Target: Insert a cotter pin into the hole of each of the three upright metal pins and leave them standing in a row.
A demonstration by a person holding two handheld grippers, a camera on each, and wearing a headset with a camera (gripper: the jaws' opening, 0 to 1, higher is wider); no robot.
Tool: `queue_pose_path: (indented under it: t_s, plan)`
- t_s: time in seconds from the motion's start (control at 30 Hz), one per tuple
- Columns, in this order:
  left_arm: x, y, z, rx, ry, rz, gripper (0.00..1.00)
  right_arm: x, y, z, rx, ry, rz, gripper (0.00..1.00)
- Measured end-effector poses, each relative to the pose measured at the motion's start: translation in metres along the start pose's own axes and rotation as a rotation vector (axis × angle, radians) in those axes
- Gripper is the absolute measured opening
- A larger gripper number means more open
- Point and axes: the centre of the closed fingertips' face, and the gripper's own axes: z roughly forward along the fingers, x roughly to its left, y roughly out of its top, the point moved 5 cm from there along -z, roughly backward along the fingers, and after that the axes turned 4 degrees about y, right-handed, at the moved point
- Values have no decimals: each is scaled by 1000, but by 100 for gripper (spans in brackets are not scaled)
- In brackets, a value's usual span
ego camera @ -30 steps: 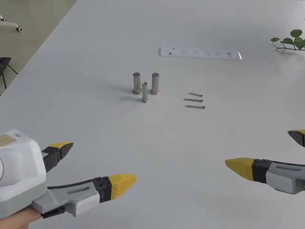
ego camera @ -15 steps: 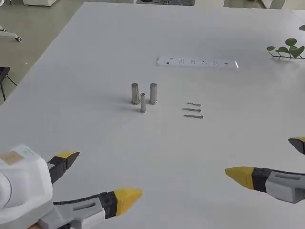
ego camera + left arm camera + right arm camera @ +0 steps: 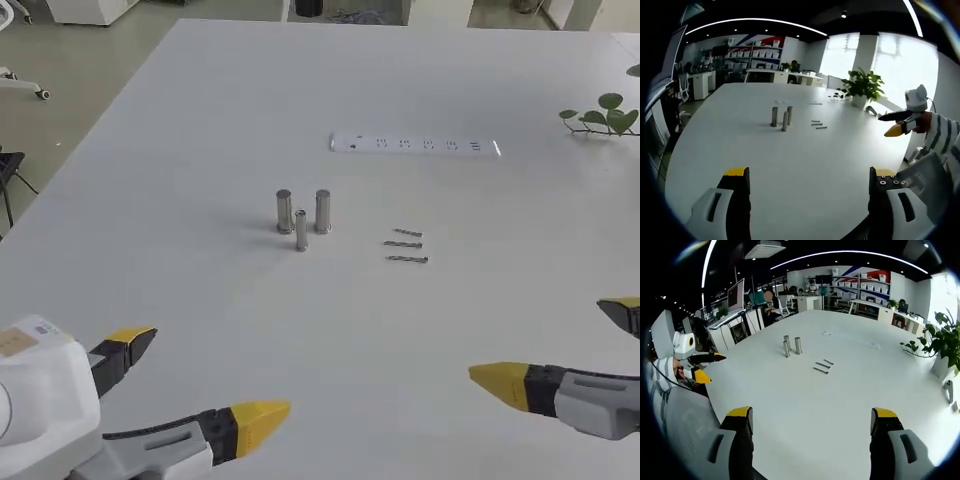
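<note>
3 metal pins [image 3: 301, 230] stand upright near the middle of the white desk [image 3: 180, 130], bunched in a triangle rather than a row: 2 side by side at the back and 1 just in front, between them. To their right, a little apart, 3 cotter pins [image 3: 403, 244] lie flat and parallel, one behind another, all loose on the surface. Farther back lies 1 white power strip [image 3: 414, 145], and 1 leafy plant [image 3: 603, 110] sits near the desk's right edge. The left tongs [image 3: 215, 372] and right tongs [image 3: 540, 340] hover over the near side, well apart from the pins, each with its 2 yellow-tipped jaws spread wide and holding nothing. Around the desk is a bright open office with large windows, shelving and other desks.
</note>
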Motion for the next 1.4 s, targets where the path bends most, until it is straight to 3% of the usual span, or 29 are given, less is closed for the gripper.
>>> queue_pose_path:
  t_s: [0.4,0.93,1.4]
  plan:
    - [-1,-2,3,16,-10,10,97,-1,-1,-1,7,-6,-8,96]
    - [9,-8,3,38,2,7,95,-2,-9,-4,29,-26,-1,96]
    - [16,-3,9,40,-3,0,92,1,-12,-2,51,-30,-3,96]
